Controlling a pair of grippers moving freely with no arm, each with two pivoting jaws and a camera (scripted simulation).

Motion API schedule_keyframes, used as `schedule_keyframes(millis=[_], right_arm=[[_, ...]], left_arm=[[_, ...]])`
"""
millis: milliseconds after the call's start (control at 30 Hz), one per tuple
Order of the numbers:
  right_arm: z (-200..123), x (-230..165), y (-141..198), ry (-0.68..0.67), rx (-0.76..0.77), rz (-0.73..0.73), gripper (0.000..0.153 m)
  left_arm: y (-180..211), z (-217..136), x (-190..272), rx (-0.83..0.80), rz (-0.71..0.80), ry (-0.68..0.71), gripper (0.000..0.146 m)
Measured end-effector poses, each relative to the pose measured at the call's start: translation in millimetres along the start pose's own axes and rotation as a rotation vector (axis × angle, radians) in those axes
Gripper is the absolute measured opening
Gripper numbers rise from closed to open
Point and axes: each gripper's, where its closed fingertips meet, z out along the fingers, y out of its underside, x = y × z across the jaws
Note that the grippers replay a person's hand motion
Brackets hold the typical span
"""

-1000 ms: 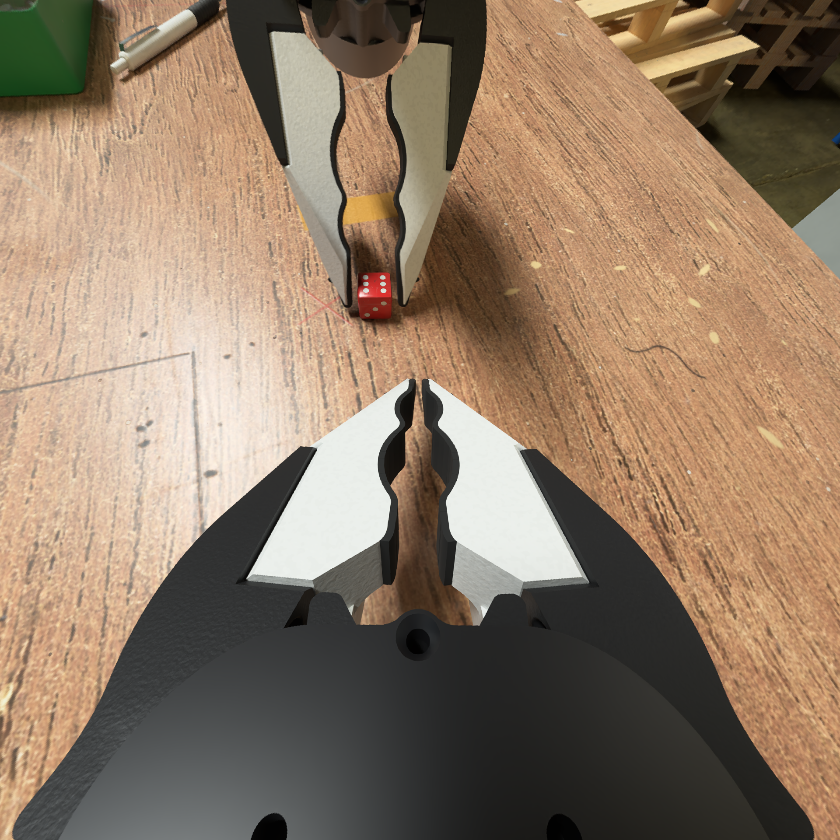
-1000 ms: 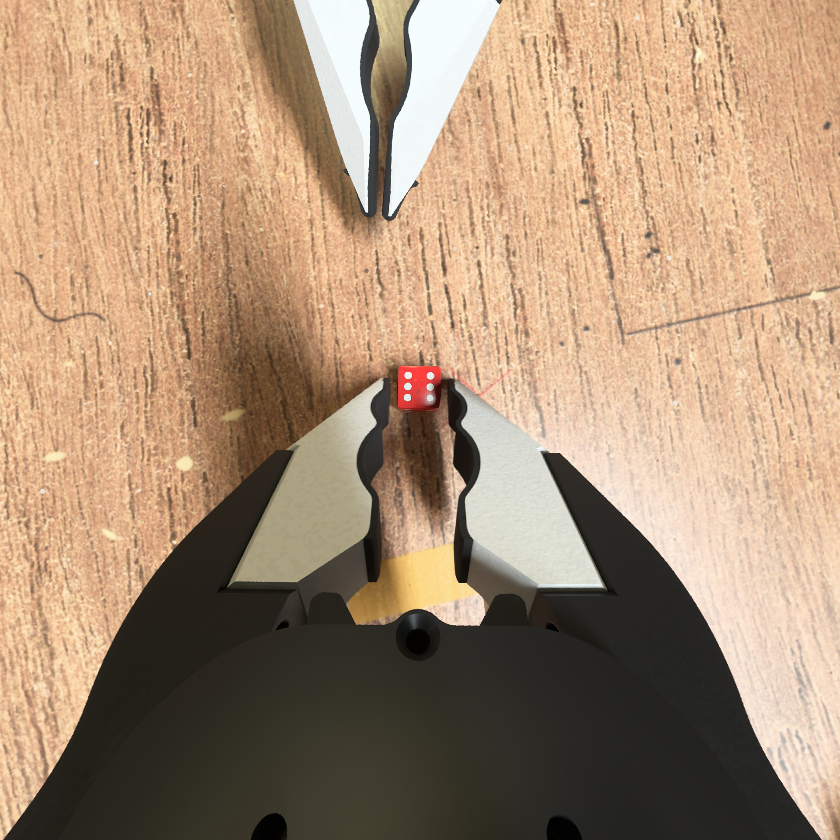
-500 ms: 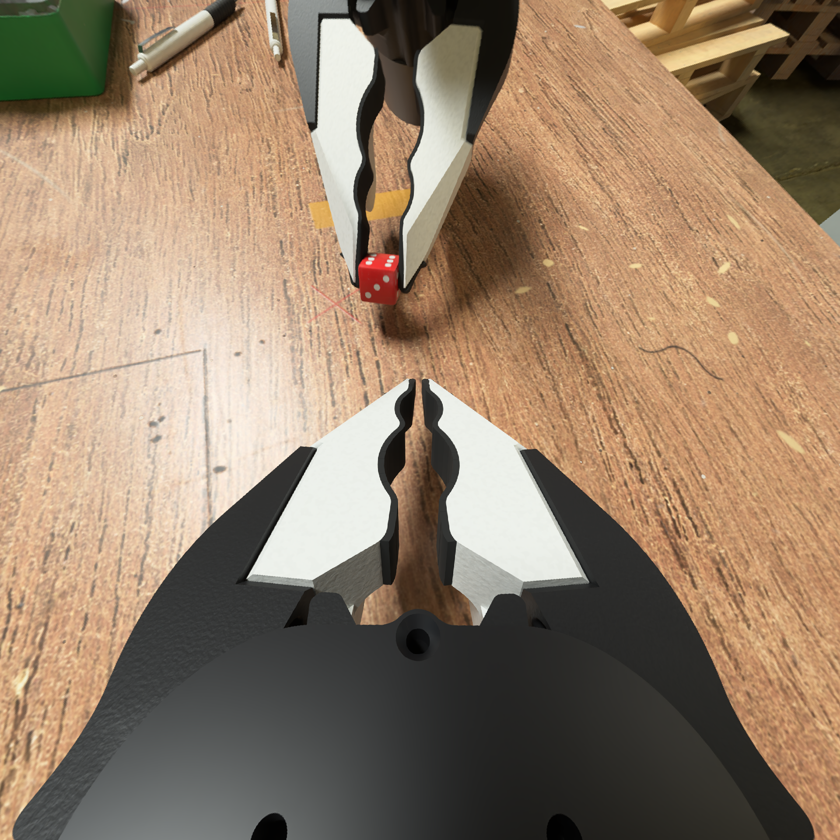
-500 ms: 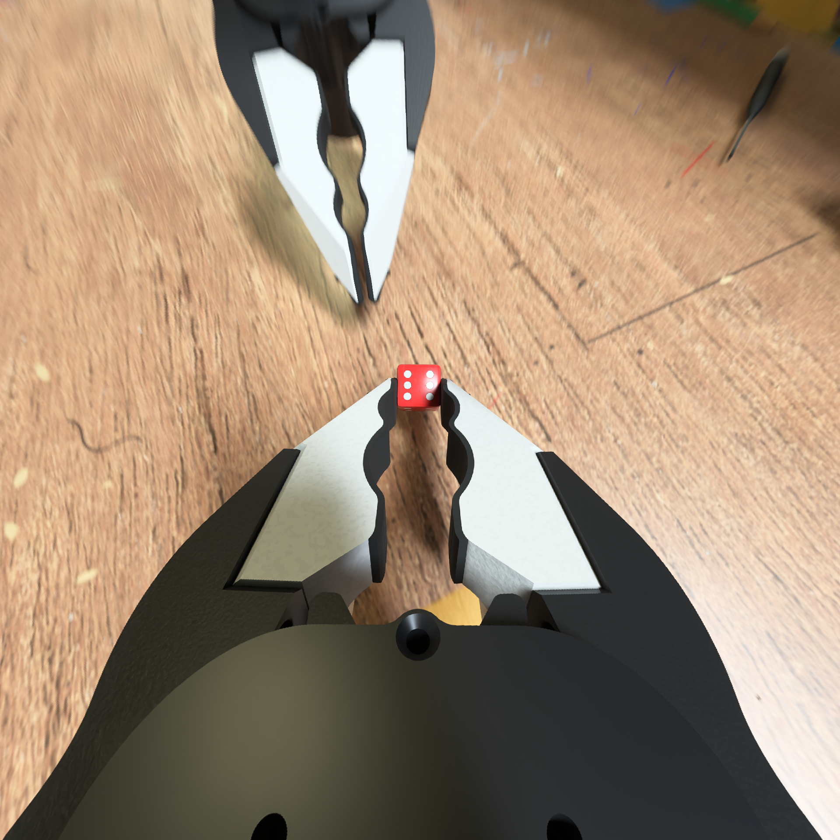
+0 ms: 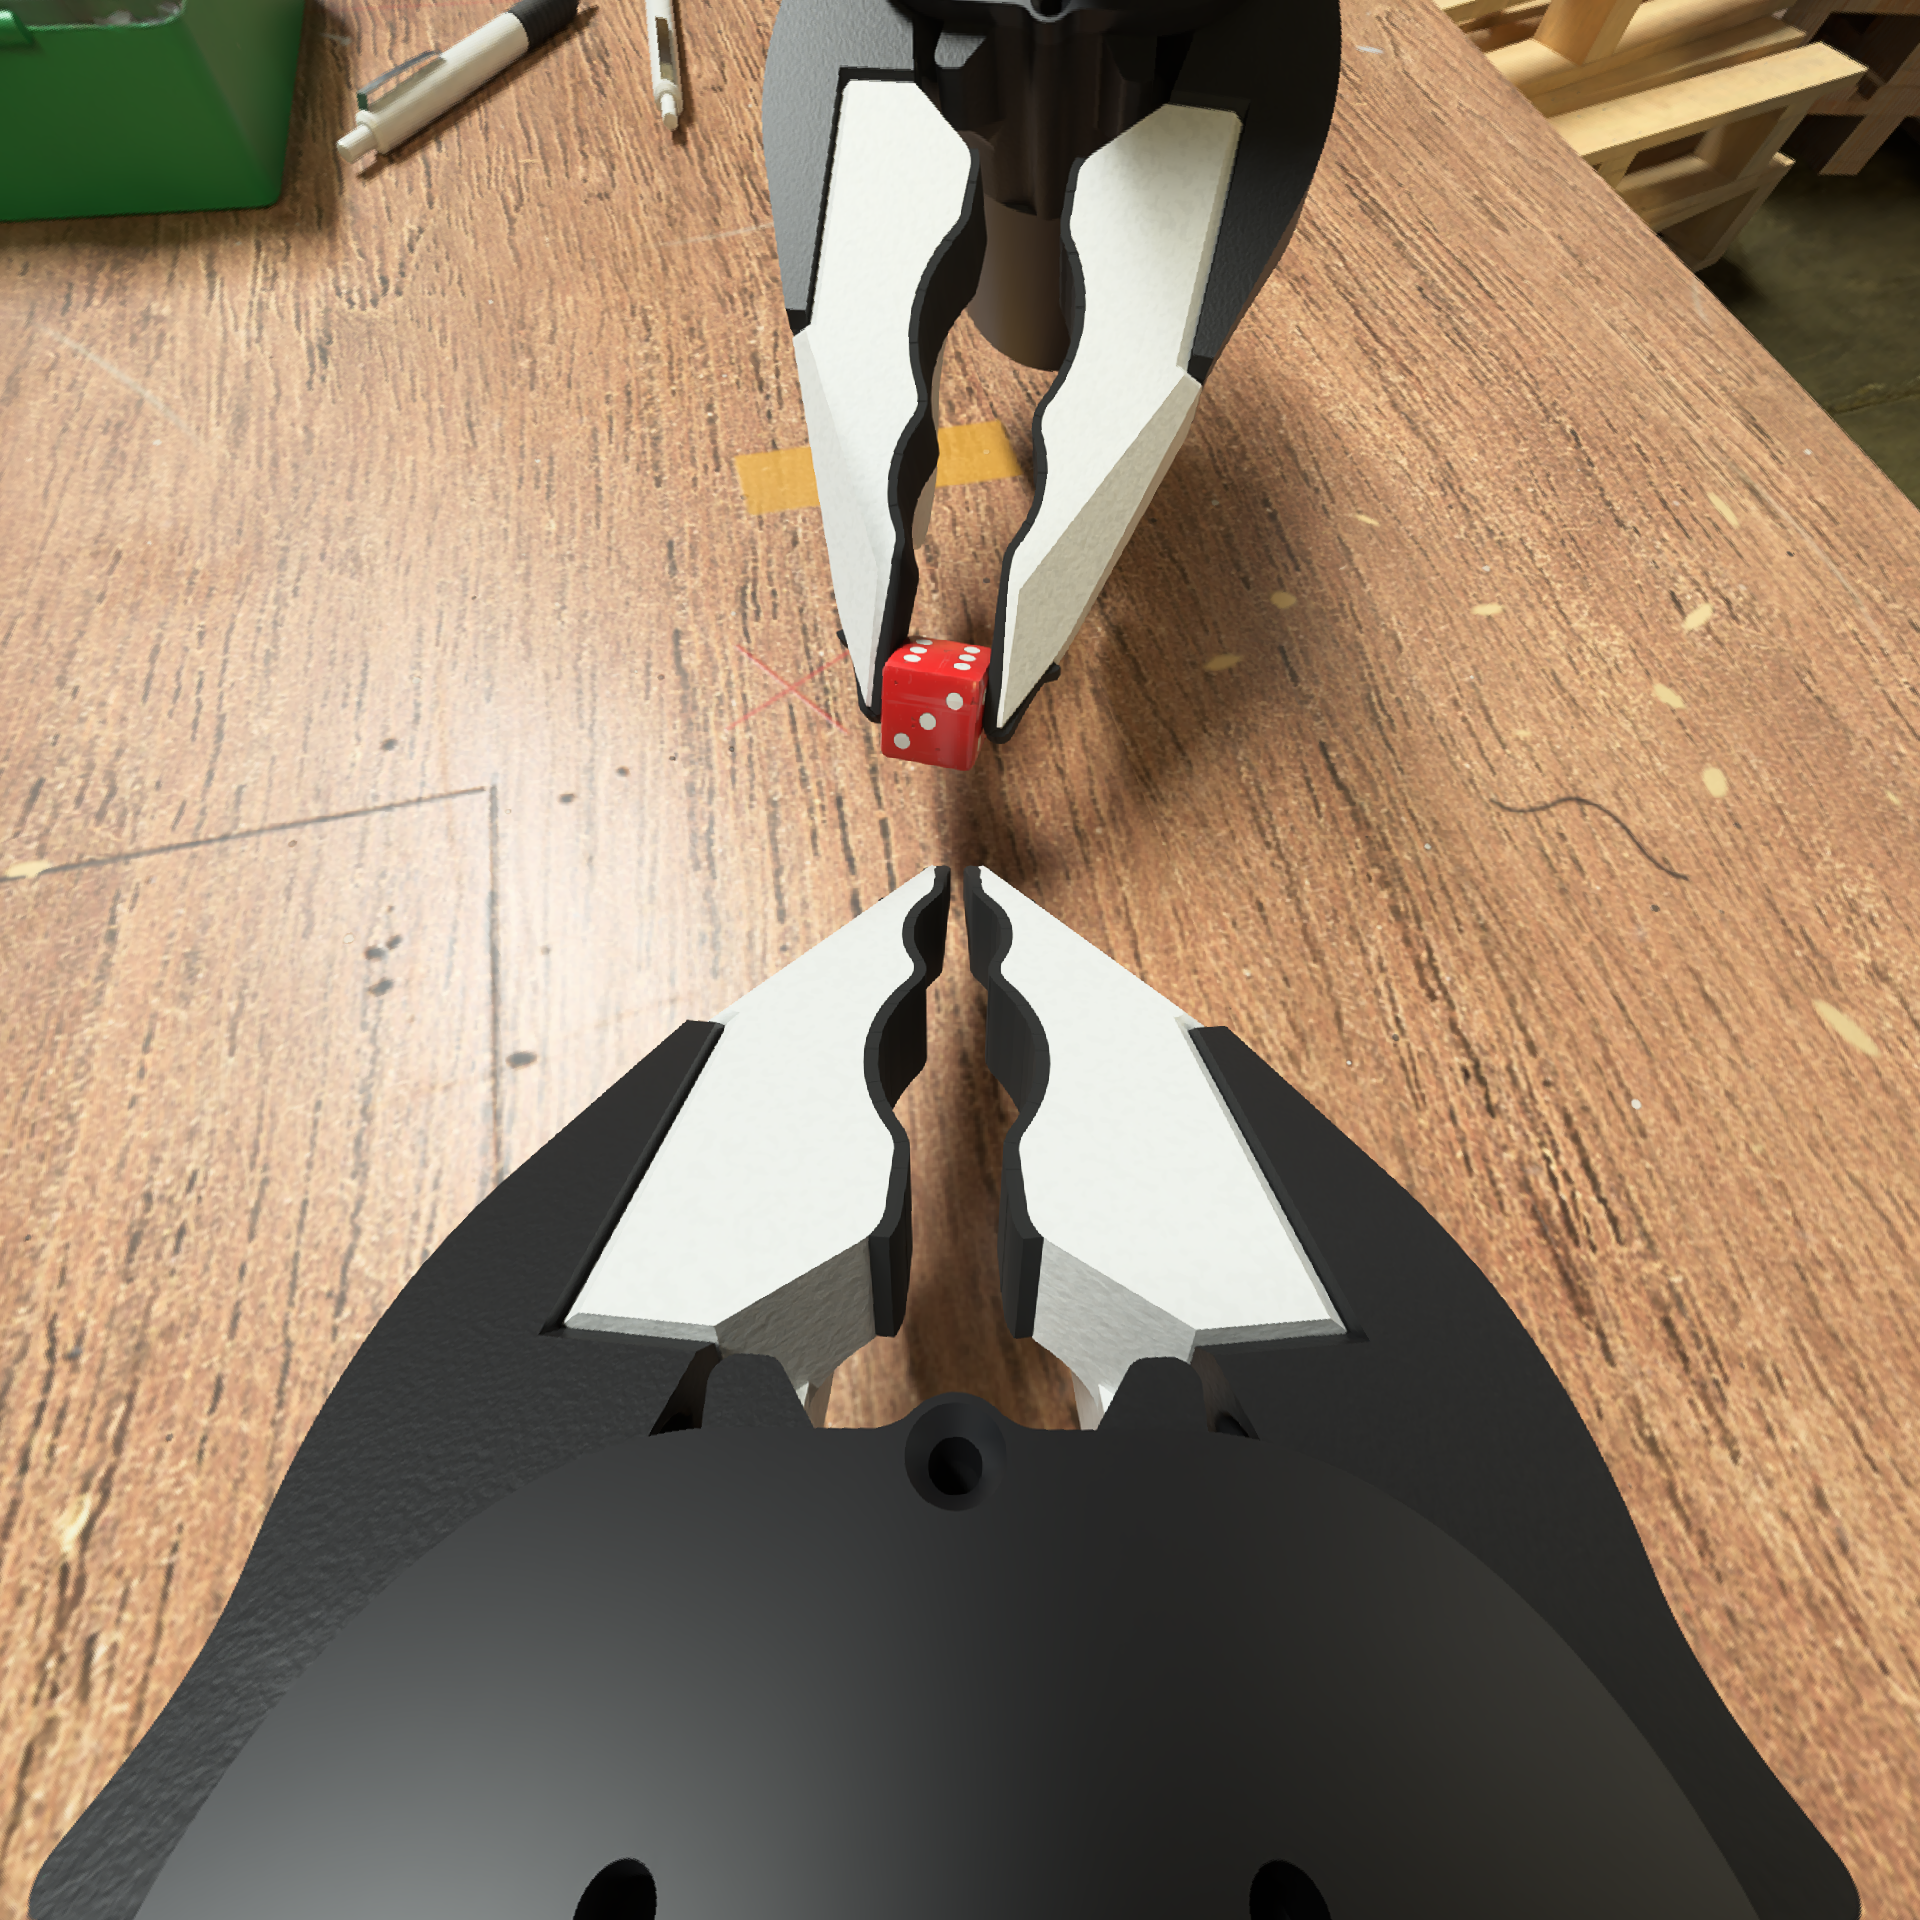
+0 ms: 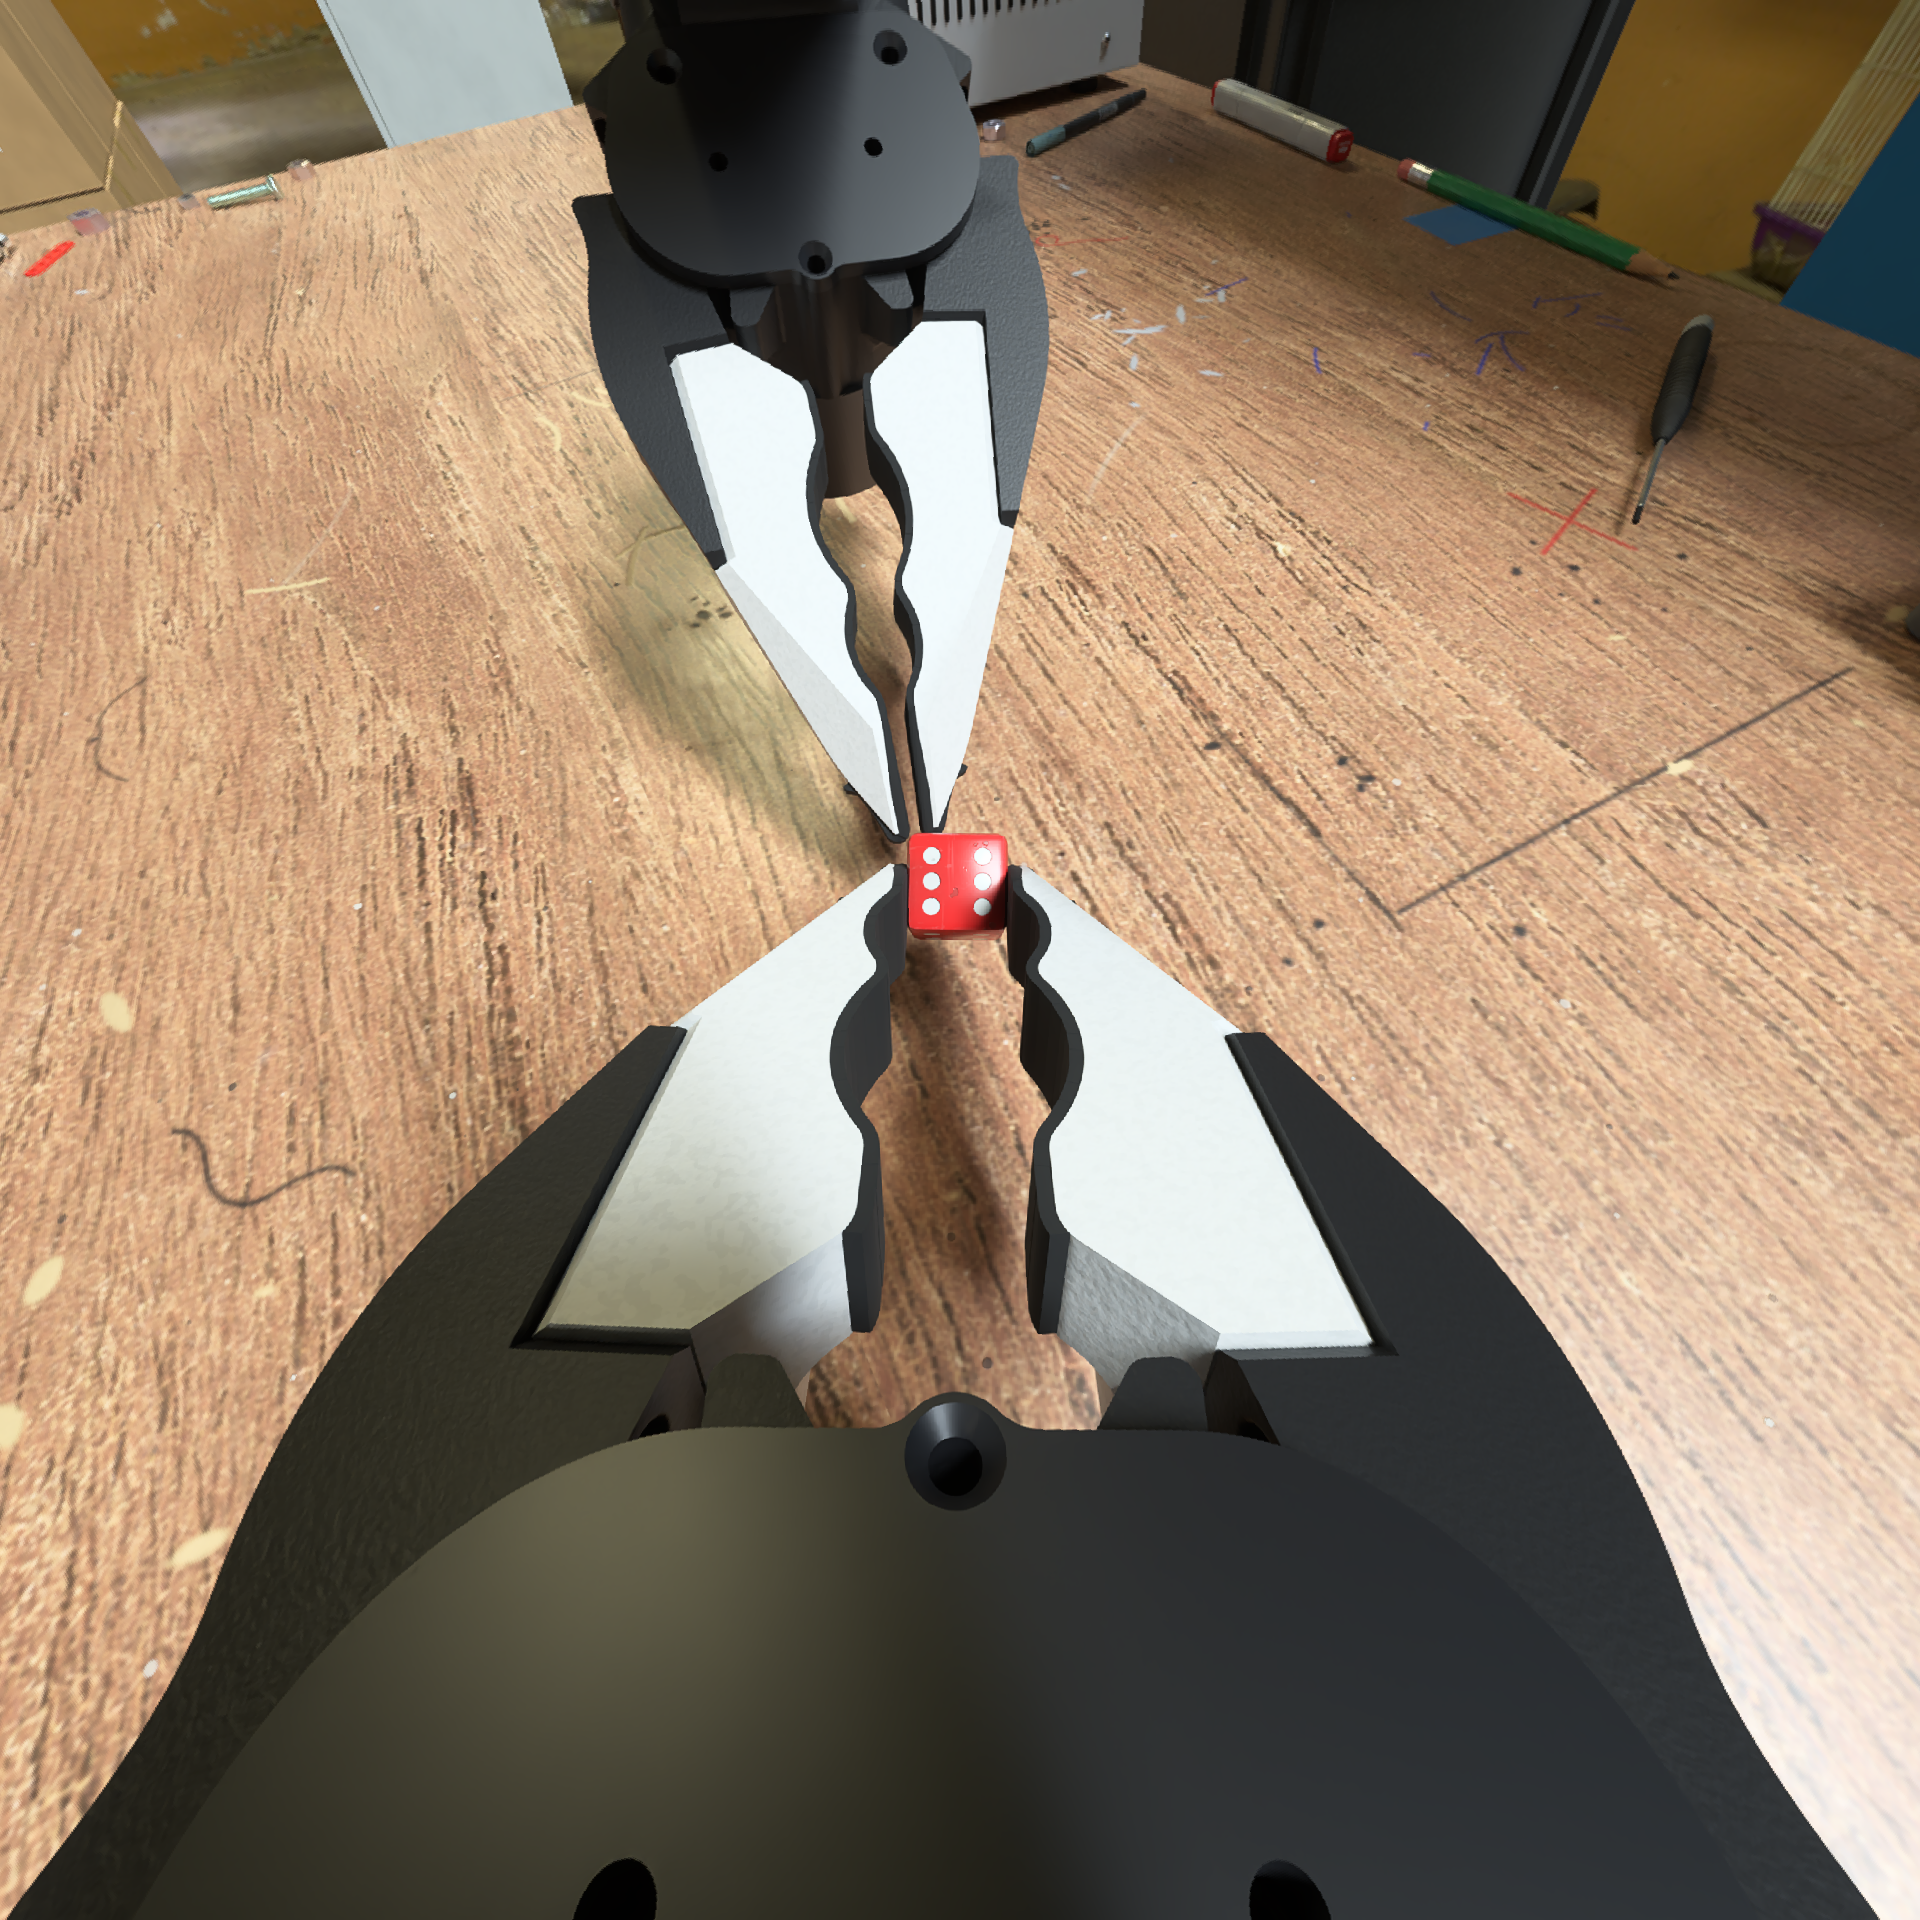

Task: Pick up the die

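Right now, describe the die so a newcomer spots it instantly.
On the wooden table, find the right tool reaching in near a strip of orange tape. Pinched between its white fingers is the die: a small red cube with white pips, the only red cube there.

Since 1 second ago, the right tongs (image 6: pixel 954 902) have closed on the red die (image 6: pixel 956 885) and lifted it clear of the desk (image 5: pixel 312 644), tilting up.

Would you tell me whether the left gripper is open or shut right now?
Shut. The left gripper has its fingertips nearly touching and empty, while the right gripper holds the die.
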Motion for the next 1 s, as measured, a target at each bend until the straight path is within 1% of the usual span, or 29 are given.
schedule_keyframes(millis=[667,1000], right_arm=[[2.2,1.2,1.2,0.010,-0.014,-0.019,0.018],[2.9,1.0,1.5,-0.007,-0.016,-0.005,0.018]], left_arm=[[1.1,0.7,0.4,-0.011,0.010,-0.004,0.002],[2.2,2.0,0.1,-0.020,0.027,-0.017,0.002]])
